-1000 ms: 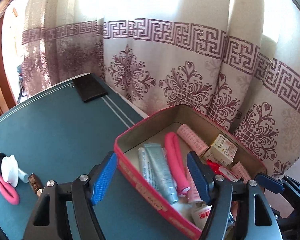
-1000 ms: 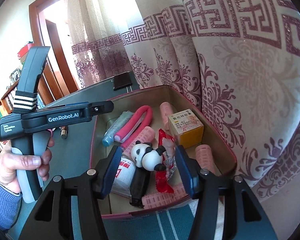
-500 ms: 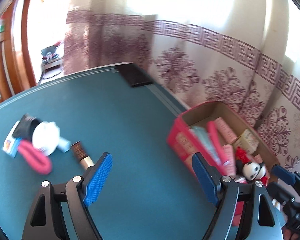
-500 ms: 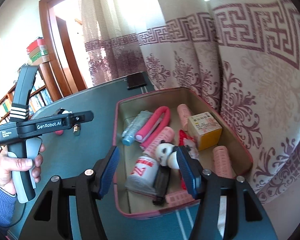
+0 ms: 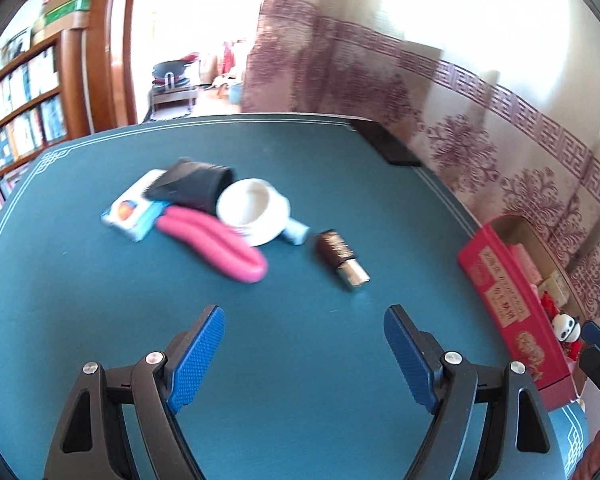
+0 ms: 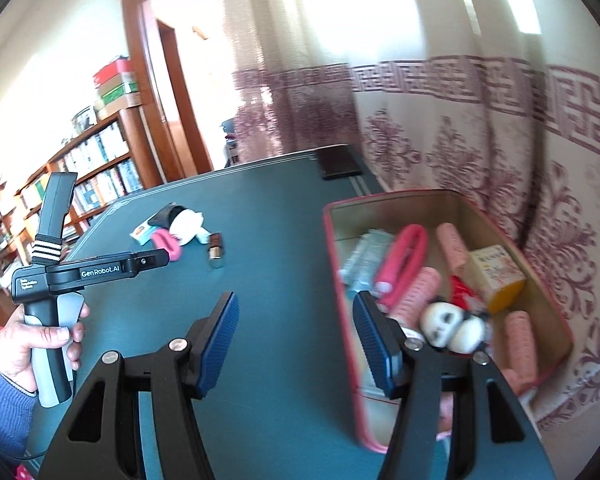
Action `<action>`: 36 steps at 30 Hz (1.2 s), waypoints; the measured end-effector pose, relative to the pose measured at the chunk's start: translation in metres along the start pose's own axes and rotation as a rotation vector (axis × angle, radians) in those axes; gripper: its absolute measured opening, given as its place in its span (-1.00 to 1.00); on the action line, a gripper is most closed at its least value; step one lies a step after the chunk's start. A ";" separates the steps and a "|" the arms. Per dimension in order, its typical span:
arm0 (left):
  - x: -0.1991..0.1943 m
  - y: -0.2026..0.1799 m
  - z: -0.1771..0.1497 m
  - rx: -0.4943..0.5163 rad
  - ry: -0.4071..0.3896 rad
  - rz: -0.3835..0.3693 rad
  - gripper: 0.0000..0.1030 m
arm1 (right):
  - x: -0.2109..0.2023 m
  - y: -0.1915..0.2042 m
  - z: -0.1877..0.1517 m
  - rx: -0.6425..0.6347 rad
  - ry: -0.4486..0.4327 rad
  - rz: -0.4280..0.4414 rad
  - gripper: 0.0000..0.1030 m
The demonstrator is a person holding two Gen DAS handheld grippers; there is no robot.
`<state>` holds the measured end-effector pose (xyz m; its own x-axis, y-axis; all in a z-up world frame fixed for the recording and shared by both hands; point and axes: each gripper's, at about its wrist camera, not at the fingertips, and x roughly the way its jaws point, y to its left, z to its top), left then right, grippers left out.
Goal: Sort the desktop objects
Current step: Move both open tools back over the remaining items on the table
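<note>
L hand-held gripper [image 5: 304,356]: jaws apart, nothing between. R hand-held gripper [image 6: 296,344]: jaws apart, empty, near red box [image 6: 342,288] at tabletop [image 5: 300,360] right edge. Lipstick tube [image 5: 342,258] lies mid-tabletop, just right of the pink clip [image 5: 216,240] pile. Prob. light, rigid, slick, apt to roll; grip across barrel at mid-length.

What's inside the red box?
The box holds a panda toy, pink rollers, a yellow carton, a pink clip and a tube. Whatever lies beneath them is covered.
</note>
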<state>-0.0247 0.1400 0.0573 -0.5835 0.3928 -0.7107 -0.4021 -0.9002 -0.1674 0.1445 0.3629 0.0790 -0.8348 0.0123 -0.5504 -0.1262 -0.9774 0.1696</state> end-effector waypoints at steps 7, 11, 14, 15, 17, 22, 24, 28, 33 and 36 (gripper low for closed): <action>-0.008 0.040 -0.006 -0.058 -0.003 0.030 0.62 | 0.030 0.030 0.005 -0.020 0.057 0.061 0.24; -0.009 0.061 -0.008 -0.096 0.001 0.043 0.62 | 0.050 0.048 0.007 -0.040 0.095 0.089 0.24; -0.009 0.075 -0.011 -0.126 0.000 0.045 0.62 | 0.066 0.060 0.008 -0.062 0.117 0.091 0.24; -0.009 0.079 -0.012 -0.137 0.000 0.044 0.62 | 0.072 0.063 0.009 -0.067 0.126 0.094 0.24; -0.009 0.087 -0.014 -0.153 0.001 0.044 0.62 | 0.084 0.067 0.011 -0.068 0.142 0.096 0.24; -0.006 0.101 -0.020 -0.178 0.003 0.057 0.62 | 0.113 0.078 0.021 -0.079 0.170 0.092 0.24; -0.004 0.107 -0.021 -0.194 0.009 0.049 0.62 | 0.124 0.081 0.025 -0.087 0.176 0.084 0.23; 0.000 0.115 -0.023 -0.218 0.014 0.045 0.62 | 0.148 0.087 0.033 -0.096 0.191 0.074 0.15; 0.003 0.118 -0.025 -0.231 0.015 0.038 0.62 | 0.175 0.090 0.044 -0.101 0.209 0.062 0.04; 0.006 0.118 -0.026 -0.232 0.023 0.032 0.62 | 0.190 0.092 0.052 -0.100 0.214 0.056 -0.01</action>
<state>-0.0573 0.0315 0.0155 -0.5761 0.3613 -0.7332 -0.2089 -0.9323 -0.2952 -0.0540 0.2861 0.0323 -0.7051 -0.0775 -0.7048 -0.0199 -0.9914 0.1290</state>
